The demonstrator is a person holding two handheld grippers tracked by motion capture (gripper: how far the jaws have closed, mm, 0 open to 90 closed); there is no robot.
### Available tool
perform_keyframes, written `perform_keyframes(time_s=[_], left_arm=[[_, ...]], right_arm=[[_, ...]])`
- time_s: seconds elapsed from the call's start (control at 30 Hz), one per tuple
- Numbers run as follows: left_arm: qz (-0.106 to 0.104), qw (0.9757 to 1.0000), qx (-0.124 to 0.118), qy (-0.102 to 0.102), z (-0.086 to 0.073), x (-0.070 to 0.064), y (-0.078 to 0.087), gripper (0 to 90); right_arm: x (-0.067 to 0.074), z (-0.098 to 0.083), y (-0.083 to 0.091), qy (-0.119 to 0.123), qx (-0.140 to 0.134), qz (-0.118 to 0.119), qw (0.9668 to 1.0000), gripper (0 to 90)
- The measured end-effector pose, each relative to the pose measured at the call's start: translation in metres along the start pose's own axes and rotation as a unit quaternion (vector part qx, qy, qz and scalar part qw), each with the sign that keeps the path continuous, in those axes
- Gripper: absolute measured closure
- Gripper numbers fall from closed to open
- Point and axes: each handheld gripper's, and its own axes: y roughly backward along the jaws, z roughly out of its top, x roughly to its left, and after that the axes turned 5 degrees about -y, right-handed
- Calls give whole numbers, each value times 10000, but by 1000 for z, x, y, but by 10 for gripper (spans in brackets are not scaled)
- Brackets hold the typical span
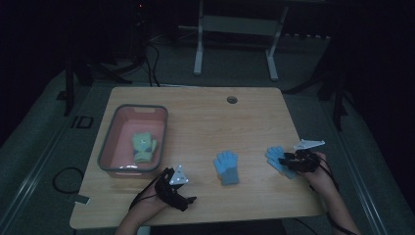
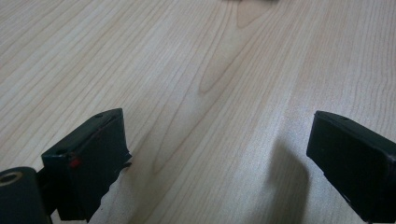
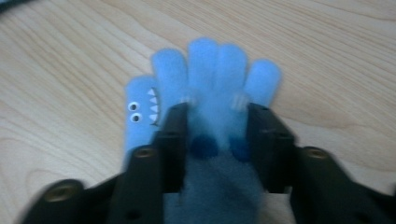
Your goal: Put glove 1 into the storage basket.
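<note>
Closing our right claw [image 3: 217,123] around a fuzzy blue knit glove [image 3: 205,88] at the wooden surface's [image 1: 205,122] right edge — one green glove [image 1: 145,148] binned already, another blue glove [image 1: 226,167] waits mid-surface — left claw [image 2: 219,158] released, idle.

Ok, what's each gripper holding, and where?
Right gripper pinches the blue glove across its palm, below the fingers. Left gripper is open over bare table, holding nothing.
</note>
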Motion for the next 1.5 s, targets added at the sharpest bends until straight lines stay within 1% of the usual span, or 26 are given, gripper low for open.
perform_keyframes(time_s=[0.07, 0.13, 0.2, 0.27, 0.4, 0.43, 0.53, 0.6, 0.67, 0.7, 0.73, 0.77, 0.9, 0.97, 1.0, 1.03, 1.07, 1.13, 1.17, 1.23, 1.27, 1.3, 1.33, 1.37, 1.43, 1.5], left_arm=[[3, 10000, 1, -9, 0, 0, 0, 55], [15, 10000, 25, -38, 1, -1, -1, 55], [26, 10000, 21, -45, 1, -1, 0, 55], [30, 10000, 14, -47, 1, -1, 0, 55], [25, 10000, -2, -45, 1, -1, 1, 55], [30, 10000, -6, -54, 1, -1, 1, 55], [34, 10000, -15, -57, 2, -2, 1, 55], [37, 10000, -11, -73, 2, -2, 1, 55], [33, 10000, -15, -82, 2, -3, 0, 55], [33, 10000, -15, -82, 2, -3, 0, 55], [34, 10000, -19, -84, 2, -2, 0, 55], [37, 10000, -29, -72, 2, -2, 0, 55], [42, 10000, -35, -76, 2, -2, 0, 55], [42, 10000, -33, -79, 2, -2, 0, 55], [29, 10000, -26, -85, 2, -2, 0, 55], [26, 10000, -30, -88, 2, -2, 0, 55], [24, 10000, -32, -88, 2, -2, 0, 55], [32, 9999, -43, -96, 2, -3, 0, 55], [31, 9999, -39, -98, 2, -3, 0, 55], [30, 9999, -41, -103, 2, -3, 0, 55], [26, 9999, -38, -110, 2, -3, 0, 55], [32, 9999, -34, -116, 2, -3, 0, 55], [31, 9999, -25, -119, 2, -3, 0, 55], [33, 9999, -15, -128, 2, -3, 0, 55], [33, 9999, -16, -140, 2, -3, 0, 55], [37, 9999, -10, -148, 2, -4, 0, 55]], right_arm=[[5, 0, 0, -11, -1, -38, 10000, 755], [12, 1, 1, -28, 77, -208, 9997, 807], [20, 5, 2, -175, 128, -396, 9990, 823], [29, 9, 6, -298, 64, -422, 9986, 830], [52, 24, 20, -391, -235, -475, 9978, 832], [58, 29, 25, -481, -344, -473, 9971, 832], [72, 39, 35, -814, -707, -477, 9930, 832], [78, 43, 37, -1118, -891, -430, 9888, 832], [84, 45, 35, -1345, -1063, -353, 9846, 832], [84, 45, 35, -1345, -1063, -353, 9846, 832], [87, 46, 33, -1406, -1126, -342, 9830, 832], [92, 47, 26, -1505, -1162, -410, 9809, 832], [96, 44, 12, -1775, -1036, -599, 9768, 832], [97, 39, 6, -1907, -1014, -767, 9734, 831], [97, 37, 3, -1989, -1014, -869, 9709, 831], [97, 34, 1, -2094, -1039, -926, 9679, 831], [96, 32, -1, -2205, -1022, -887, 9659, 830], [98, 29, -4, -2237, -1011, -1055, 9636, 828], [98, 27, -6, -2232, -969, -1129, 9634, 826], [96, 20, -10, -2345, -963, -1271, 9590, 821], [94, 18, -12, -2351, -896, -1318, 9588, 815], [92, 15, -15, -2412, -861, -1367, 9569, 813], [90, 13, -17, -2436, -822, -1413, 9560, 806], [89, 11, -19, -2427, -756, -1471, 9559, 796], [85, 7, -21, -2510, -766, -1457, 9539, 766], [84, 7, -22, -2461, -769, -1502, 9544, 729]])
